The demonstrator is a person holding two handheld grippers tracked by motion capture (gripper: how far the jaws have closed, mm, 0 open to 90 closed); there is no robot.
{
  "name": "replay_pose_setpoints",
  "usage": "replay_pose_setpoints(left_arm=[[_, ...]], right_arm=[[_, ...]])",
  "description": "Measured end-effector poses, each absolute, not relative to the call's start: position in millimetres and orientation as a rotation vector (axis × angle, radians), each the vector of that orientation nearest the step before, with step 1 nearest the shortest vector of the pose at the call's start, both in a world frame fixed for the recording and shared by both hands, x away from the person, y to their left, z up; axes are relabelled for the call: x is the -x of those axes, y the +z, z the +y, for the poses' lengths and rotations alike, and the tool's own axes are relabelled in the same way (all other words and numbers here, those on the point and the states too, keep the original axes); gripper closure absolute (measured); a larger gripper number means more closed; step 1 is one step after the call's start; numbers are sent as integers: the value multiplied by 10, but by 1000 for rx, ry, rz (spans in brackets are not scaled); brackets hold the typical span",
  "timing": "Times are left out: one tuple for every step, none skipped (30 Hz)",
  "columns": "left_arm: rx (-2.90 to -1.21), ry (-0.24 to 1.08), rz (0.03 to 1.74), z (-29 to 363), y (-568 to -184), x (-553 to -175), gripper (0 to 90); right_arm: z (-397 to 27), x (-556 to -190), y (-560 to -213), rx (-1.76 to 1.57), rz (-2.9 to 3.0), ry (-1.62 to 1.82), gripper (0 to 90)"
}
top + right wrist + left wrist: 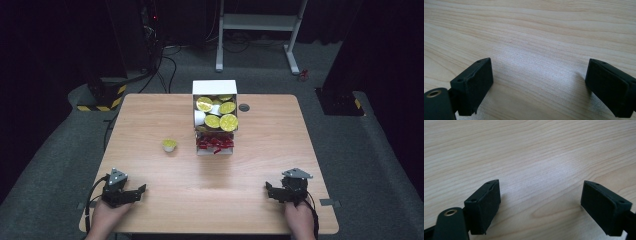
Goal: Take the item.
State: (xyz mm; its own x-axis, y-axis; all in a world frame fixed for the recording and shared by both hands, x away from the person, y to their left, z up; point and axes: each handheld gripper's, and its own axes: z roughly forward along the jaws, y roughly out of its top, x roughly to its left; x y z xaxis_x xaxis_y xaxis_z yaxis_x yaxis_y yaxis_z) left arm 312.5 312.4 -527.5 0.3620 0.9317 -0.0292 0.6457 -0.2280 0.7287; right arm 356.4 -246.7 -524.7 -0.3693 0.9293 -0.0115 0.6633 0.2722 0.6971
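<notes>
1. Left tongs [131,191] are held at the near left edge of the tabletop [150,125], jaws spread wide and empty; in the left gripper view only bare wood grain is seen between the two black pads [484,206].
2. Right tongs [272,192] are held at the near right edge, jaws likewise parted with nothing between them; both pairs are turned inward toward each other, low over the wood.
3. Small yellow-lidded cup [169,145] stands alone on the tabletop, well beyond the left tongs, ahead of them and slightly to their right; it is well apart from the right tongs, which sit far across; it is judged the nearest loose item and the likely thing to be fetched.
4. White box [215,117] lies just beyond and to the right of the cup, near but not touching; more yellow-lidded cups [220,112] are packed in its upper part, and red items [215,143] are seen in its near end; what these are cannot be told.
5. Risks, as judged: the cup is small and light, so it could be tipped or pushed away if one jaw meets it first; a grip too high on the lid could slip; a reach from the right could clip the box and jostle its contents; squeezing hard could crush the cup.
</notes>
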Motion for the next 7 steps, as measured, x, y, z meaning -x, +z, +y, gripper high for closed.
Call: replay_pose_setpoints(left_arm=[[-1972, 569, 1361, 3113, -5281, -3116, 152], [-1987, 592, 1359, 3088, -5286, -3109, 152], [-1995, 616, 1348, 3060, -5291, -3106, 146], [-2002, 632, 1338, 3044, -5290, -3102, 139], [-1999, 636, 1338, 3035, -5293, -3100, 139], [-1993, 631, 1346, 3046, -5297, -3103, 132], [-1982, 615, 1356, 3055, -5302, -3106, 132]], right_arm=[[-2465, -3566, -5247, -1440, 2126, 854, 76], [-2463, -3570, -5247, -1440, 2126, 856, 76], [-2459, -3573, -5247, -1445, 2125, 857, 77], [-2460, -3583, -5246, -1439, 2128, 851, 77], [-2460, -3583, -5246, -1439, 2128, 851, 77], [-2456, -3582, -5245, -1445, 2127, 852, 76], [-2461, -3586, -5245, -1436, 2129, 851, 77]])
